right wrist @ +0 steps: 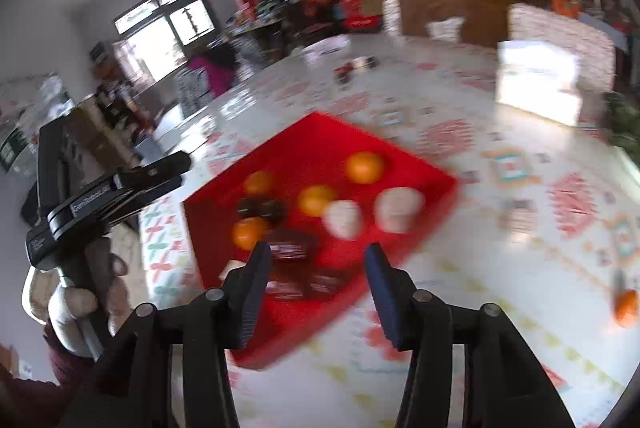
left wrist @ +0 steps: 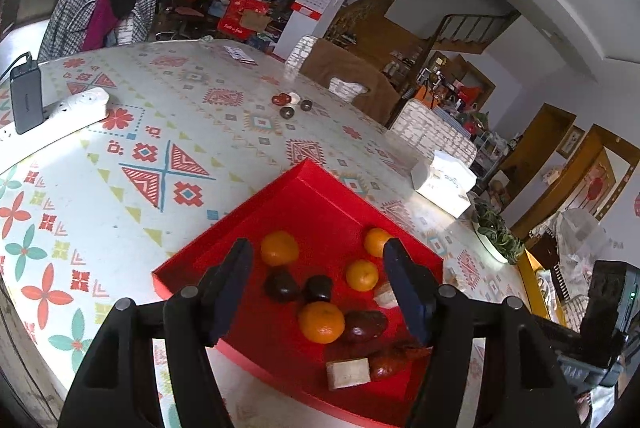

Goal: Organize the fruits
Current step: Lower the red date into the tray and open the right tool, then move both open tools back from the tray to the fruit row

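A red tray (left wrist: pixel 316 188) on the patterned table holds several oranges (left wrist: pixel 321 322), dark fruits (left wrist: pixel 319 288) and pale chunks (left wrist: pixel 347 373). My left gripper (left wrist: pixel 320 288) is open and empty, hovering just above the fruit. The right wrist view is blurred; the same red tray (right wrist: pixel 440 188) shows oranges (right wrist: pixel 364 167), dark fruits (right wrist: pixel 260 209) and two pale pieces (right wrist: pixel 398 209). My right gripper (right wrist: pixel 316 288) is open and empty above the tray's near corner. Another orange (right wrist: pixel 626 307) lies on the table at far right.
A white tissue box (left wrist: pixel 444 182) and a potted plant (left wrist: pixel 496 232) stand beyond the tray. A power strip (left wrist: pixel 76 106) and a black power bank (left wrist: pixel 26 98) lie far left. Small dark and red items (left wrist: pixel 290 104) sit mid-table. The left hand-held gripper (right wrist: pixel 104 196) shows at left.
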Available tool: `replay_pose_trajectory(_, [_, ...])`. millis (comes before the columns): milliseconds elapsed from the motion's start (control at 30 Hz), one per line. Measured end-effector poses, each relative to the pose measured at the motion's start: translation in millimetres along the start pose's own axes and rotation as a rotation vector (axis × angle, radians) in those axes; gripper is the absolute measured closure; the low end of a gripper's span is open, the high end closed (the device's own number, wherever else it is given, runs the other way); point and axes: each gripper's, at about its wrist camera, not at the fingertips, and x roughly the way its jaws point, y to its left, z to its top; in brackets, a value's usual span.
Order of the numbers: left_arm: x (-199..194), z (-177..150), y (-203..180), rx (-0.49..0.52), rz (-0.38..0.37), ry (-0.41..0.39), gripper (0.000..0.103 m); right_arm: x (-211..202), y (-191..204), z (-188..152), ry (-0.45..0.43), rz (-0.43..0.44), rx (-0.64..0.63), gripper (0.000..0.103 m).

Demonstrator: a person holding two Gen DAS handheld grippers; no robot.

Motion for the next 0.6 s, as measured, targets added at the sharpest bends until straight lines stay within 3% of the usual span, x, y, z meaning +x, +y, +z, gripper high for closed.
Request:
replay_pose_trajectory(200, [1, -3, -21, 0.034, -0.024, 0.01, 0.036, -57, -72, -11, -0.087, -0.162, 0.129, 0.049])
replay_pose_trajectory(367, [5, -7, -48, 0.074, -0.053, 0.026, 0.036, -130, -155, -10, -0.23, -0.303, 0.335, 0.049])
replay_pose_trajectory(433, [9, -11, -66, 0.1, -0.075, 0.038, 0.036, -154, -178, -5, -0.279, -0.404, 0.362, 0.049])
replay_pose_trajectory(500, [13, -16, -85, 0.133, -0.097, 0.057, 0.036, -160, -198, -3, -0.275, -0.483, 0.388, 0.049])
replay_pose_trajectory(600, [24, -26, -117, 0.193, -0.138, 0.103, 0.035, -133, -209, -10, -0.196, -0.429, 0.399, 0.049])
